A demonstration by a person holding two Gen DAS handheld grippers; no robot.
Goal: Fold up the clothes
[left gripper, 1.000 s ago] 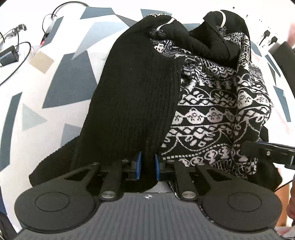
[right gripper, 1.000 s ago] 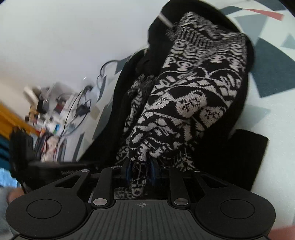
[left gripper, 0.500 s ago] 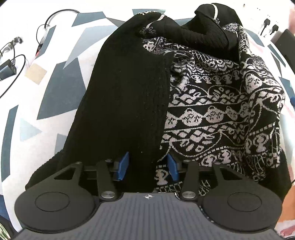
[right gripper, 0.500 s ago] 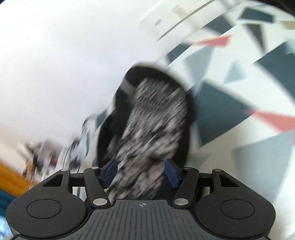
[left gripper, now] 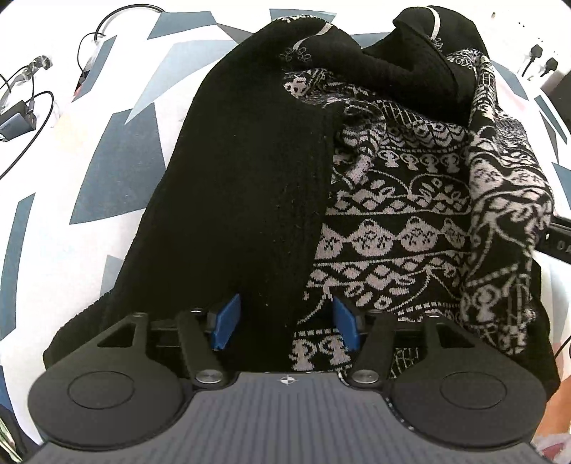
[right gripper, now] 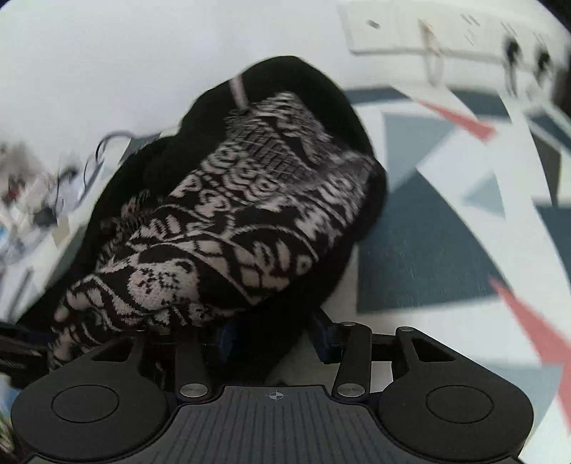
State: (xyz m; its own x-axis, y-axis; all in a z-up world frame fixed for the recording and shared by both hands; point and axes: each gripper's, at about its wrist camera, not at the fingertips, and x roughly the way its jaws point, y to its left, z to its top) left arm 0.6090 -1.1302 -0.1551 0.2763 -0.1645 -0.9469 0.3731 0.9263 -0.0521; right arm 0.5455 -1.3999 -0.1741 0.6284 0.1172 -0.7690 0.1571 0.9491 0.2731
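Note:
A black knit sweater (left gripper: 249,171) with a black-and-white patterned inside lies bunched on the table. Its plain black part is on the left, its patterned part on the right. My left gripper (left gripper: 285,321) is open at the sweater's near hem, blue pads on either side of the cloth. In the right wrist view the sweater (right gripper: 232,228) is a folded mound. My right gripper (right gripper: 274,339) is open at its near edge, with black cloth lying between the spread fingers.
The table cover (left gripper: 117,167) is white with grey-blue and red shapes. Cables and a small black adapter (left gripper: 18,117) lie at far left. A white power strip with plugs (right gripper: 446,32) lies at the far right edge.
Both grippers were shut on the sweater's hem a second ago and have opened, letting it drop. The right gripper swung and now sits low at the mound's edge.

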